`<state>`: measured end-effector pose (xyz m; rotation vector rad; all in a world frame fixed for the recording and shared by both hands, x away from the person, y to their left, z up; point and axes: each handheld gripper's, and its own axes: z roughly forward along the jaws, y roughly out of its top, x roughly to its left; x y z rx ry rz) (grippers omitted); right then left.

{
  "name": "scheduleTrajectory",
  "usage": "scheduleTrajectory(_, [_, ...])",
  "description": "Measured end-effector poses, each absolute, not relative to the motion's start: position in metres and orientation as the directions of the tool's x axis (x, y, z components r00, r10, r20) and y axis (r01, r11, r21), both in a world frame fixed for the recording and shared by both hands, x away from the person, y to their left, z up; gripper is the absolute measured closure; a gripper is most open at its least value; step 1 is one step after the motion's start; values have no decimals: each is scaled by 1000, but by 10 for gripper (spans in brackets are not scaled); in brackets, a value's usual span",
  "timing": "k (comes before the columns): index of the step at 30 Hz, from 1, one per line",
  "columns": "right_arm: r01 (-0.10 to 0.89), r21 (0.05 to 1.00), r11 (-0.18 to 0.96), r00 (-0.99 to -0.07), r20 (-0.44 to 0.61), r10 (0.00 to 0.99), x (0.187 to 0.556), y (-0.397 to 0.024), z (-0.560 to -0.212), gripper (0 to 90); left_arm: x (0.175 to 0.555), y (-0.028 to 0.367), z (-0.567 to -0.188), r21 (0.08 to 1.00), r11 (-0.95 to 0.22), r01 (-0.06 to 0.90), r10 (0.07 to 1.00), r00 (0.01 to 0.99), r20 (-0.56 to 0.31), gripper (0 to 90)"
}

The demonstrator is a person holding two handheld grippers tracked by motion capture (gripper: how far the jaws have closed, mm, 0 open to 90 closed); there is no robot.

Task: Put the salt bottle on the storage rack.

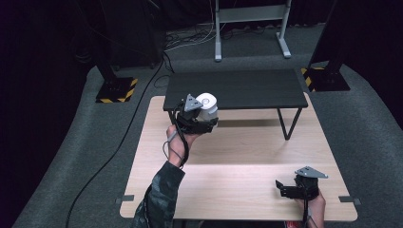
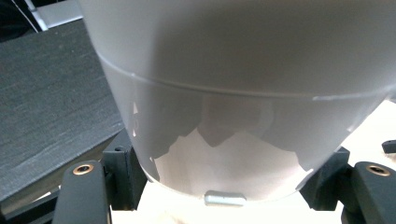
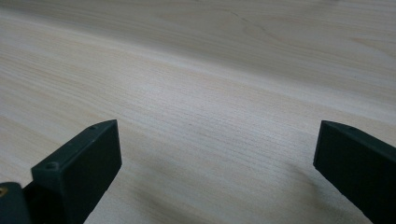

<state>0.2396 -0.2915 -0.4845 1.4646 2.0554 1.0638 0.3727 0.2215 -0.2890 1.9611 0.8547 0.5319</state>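
Left gripper clamps white cup; right gripper wide open.

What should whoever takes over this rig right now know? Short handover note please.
Left gripper: shut on the white cup, held in the air by the front edge of the black shelf.
Right gripper: open, holding nothing, low over the wooden table near its right front corner.
Done: cup grasped and lifted.
Left: set the cup down, probably on the shelf, then release.
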Motion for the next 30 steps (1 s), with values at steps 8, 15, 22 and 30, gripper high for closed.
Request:
scheduleTrajectory(8, [619,769,162,-371,104,923,240,-291,-484,0,377,225,-280,869,-345,355,747,665,25,299])
scheduleTrajectory(15, [619,768,162,-371,104,923,240,-291,-484,0,384,228,-272,866,-344,362,753,658,24,299])
scheduleTrajectory(22, [619,768,163,-371,103,923,240,-291,-484,0,392,233,-265,865,-336,373,765,644,19,299])
scheduleTrajectory(30, [621,767,163,-371,104,923,240,-291,-484,0,402,239,-258,863,-322,390,785,620,13,299])
